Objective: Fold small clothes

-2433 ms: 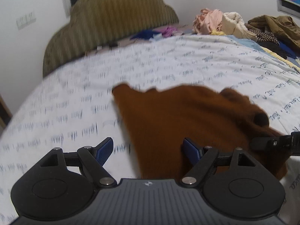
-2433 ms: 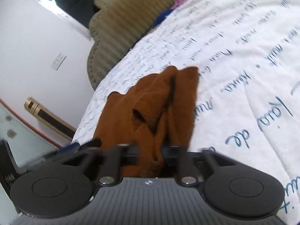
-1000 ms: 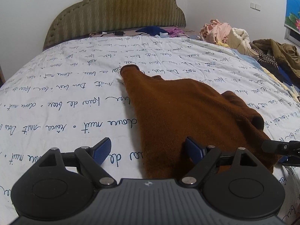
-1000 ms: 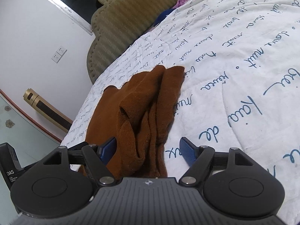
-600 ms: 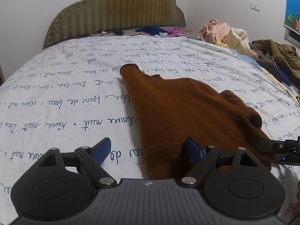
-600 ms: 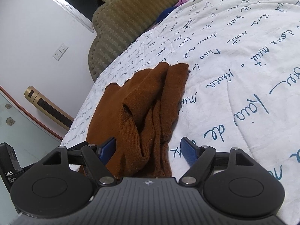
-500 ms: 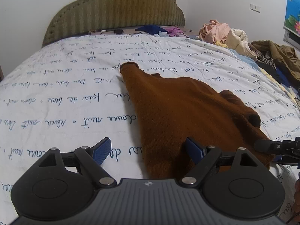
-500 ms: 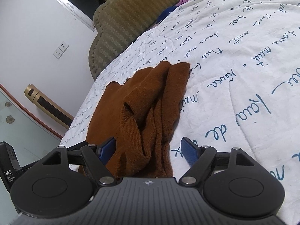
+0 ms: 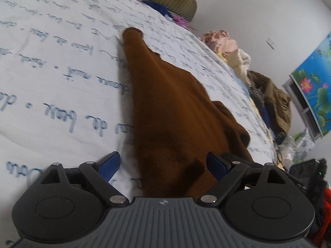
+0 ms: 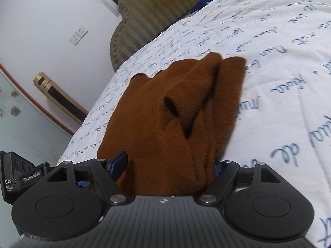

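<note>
A script-printed bedsheet [image 9: 62,66] covers the bed, an olive headboard [image 10: 149,14] behind it, with a clothes pile [image 9: 258,86] along one edge.

Brown garment [image 10: 171,111] near edge behind right hand-held gripper [image 10: 167,167] body, right fingertip mostly covered.
</note>
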The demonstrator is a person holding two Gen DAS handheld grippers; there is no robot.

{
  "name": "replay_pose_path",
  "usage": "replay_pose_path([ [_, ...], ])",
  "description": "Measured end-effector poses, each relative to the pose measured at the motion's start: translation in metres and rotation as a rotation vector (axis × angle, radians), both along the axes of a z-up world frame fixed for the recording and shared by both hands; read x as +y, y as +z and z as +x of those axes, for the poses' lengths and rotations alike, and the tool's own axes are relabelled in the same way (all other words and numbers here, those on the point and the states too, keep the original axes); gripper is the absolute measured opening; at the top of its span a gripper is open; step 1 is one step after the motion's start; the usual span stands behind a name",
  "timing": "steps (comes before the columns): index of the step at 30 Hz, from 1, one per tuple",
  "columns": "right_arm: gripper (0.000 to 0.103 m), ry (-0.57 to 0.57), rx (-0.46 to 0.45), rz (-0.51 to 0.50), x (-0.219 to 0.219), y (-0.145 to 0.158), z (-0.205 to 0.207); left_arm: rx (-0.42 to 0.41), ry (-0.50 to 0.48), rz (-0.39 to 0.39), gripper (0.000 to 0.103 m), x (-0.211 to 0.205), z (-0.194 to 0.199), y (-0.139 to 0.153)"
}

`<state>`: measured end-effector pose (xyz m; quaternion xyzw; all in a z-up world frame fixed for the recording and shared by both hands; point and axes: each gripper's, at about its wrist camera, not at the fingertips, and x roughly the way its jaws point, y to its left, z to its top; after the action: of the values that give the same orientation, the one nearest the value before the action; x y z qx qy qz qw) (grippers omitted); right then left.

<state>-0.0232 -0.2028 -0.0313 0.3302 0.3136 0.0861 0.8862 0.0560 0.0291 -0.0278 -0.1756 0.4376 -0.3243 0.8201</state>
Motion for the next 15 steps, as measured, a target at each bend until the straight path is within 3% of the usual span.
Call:
replay_pose_path([
  [1,0.063,-0.001,0.006,0.002,0.001,0.000,0.001,-0.007,-0.013,0.004,0.084,-0.004,-0.002,0.000],
  [2,0.058,-0.003,0.012,0.011,0.000,-0.002,0.002,-0.018,-0.028,0.013,0.058,-0.007,-0.005,0.000],
  [4,0.038,-0.005,0.023,0.052,-0.004,-0.006,0.001,-0.007,-0.055,0.055,0.029,-0.015,-0.008,-0.003],
  [5,0.032,-0.002,0.027,0.082,-0.006,-0.009,0.000,-0.010,-0.049,0.065,0.022,-0.015,-0.009,-0.004],
  [9,0.028,0.004,0.023,0.128,-0.007,-0.012,-0.005,-0.038,-0.035,0.048,0.016,-0.007,-0.014,0.002],
  [15,0.025,0.067,0.013,0.138,0.000,-0.007,-0.020,-0.156,-0.060,0.154,0.015,-0.007,-0.043,0.020],
])
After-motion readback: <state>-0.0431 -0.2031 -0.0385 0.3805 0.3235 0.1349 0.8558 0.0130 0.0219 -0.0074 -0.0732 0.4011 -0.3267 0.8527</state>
